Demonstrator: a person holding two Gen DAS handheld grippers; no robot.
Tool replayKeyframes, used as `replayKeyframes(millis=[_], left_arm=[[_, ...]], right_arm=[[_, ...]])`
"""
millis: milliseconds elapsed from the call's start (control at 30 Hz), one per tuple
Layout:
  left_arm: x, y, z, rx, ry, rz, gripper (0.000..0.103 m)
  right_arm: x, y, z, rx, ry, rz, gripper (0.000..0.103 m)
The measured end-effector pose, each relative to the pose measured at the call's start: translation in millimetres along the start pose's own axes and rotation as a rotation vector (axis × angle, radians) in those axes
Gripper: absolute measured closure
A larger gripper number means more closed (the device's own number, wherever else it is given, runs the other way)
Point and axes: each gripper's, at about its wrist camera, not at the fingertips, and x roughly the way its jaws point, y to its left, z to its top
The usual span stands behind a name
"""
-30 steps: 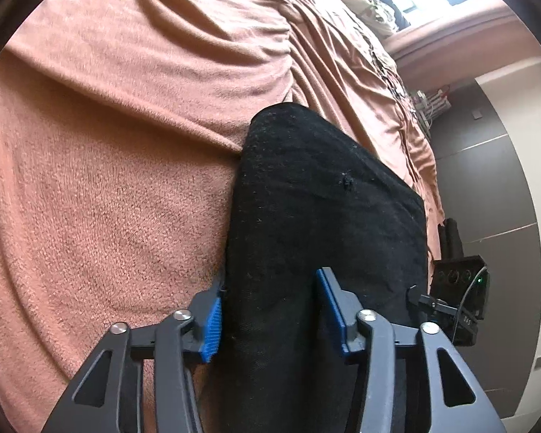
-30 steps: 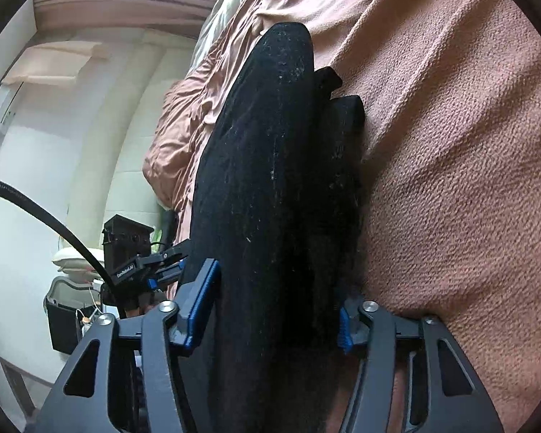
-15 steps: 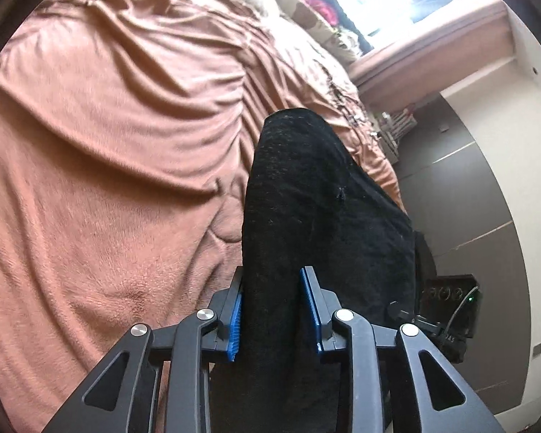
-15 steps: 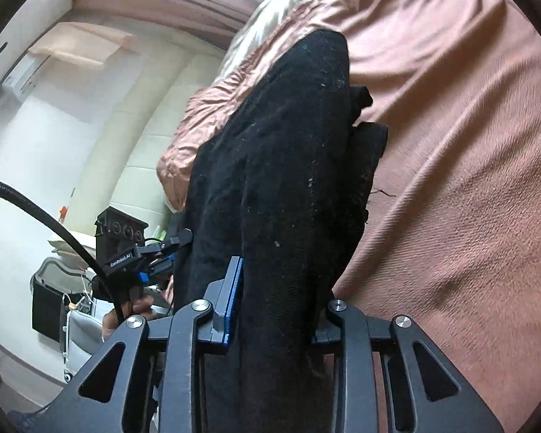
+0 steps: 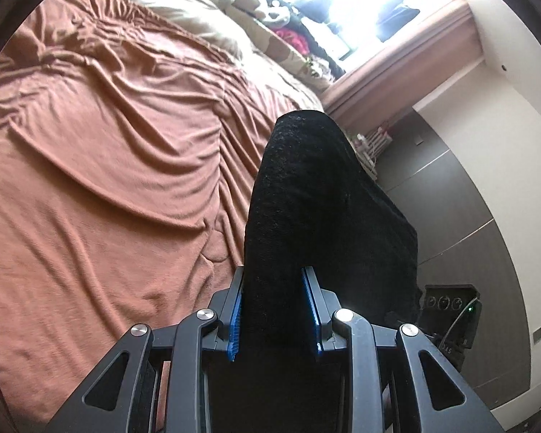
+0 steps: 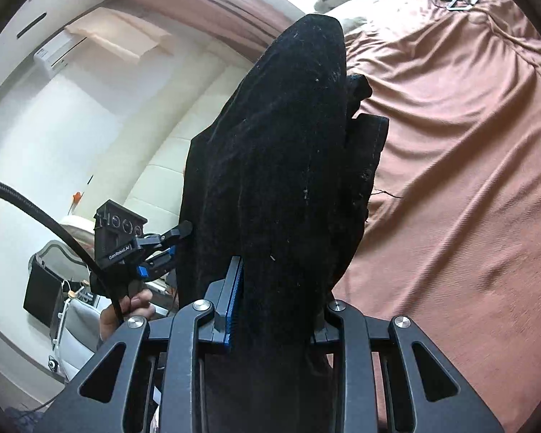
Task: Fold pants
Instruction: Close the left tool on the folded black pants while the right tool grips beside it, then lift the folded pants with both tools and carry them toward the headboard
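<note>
The black pants (image 5: 317, 195) hang folded in the air above the bed. My left gripper (image 5: 274, 310) is shut on one end of the thick fold, its blue pads pressed against the cloth. My right gripper (image 6: 274, 303) is shut on the other end of the pants (image 6: 281, 166); its right pad is hidden by the cloth. The left gripper also shows in the right wrist view (image 6: 169, 245), at the far side of the pants, held by a hand. A waistband edge (image 6: 371, 144) hangs loose on the right.
The bed is covered by a wrinkled rust-brown blanket (image 5: 108, 166), also seen in the right wrist view (image 6: 469, 180). Pillows and a pile of clothes (image 5: 288, 29) lie by the bright window. A dark wall panel (image 5: 461, 216) and a white chair (image 6: 65, 310) stand beside the bed.
Both grippers closed on the pants and lifted them off the blanket. The views tilted up, showing more of the room and window.
</note>
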Motion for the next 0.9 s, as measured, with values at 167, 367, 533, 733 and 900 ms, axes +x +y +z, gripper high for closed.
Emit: replayKeyframes(millis=[167,367,533,733,900], left_arm=[[-38,-1,-4,0.024,-0.035,0.001,0.072],[-86,4,-11,0.033,-0.084,0.0,0.072],[-120,15,-14,0.024,-0.115,0.029,0.072],[-164,37,-13,0.004,-0.167,0.047,0.077],[-198,63,-12,-0.041,-0.204,0.077,0.081]], right_arm=[[7,17,-7,-0.009,-0.005,0.016,0.077],[21,37,-8,-0.049,0.011,0.042,0.077],[45,55,-5,-0.069,0.046,0.035,0.077],[81,87,0,-0.112,0.072,0.051,0.077],[120,113,-1,-0.135,0.093,0.065,0.078]])
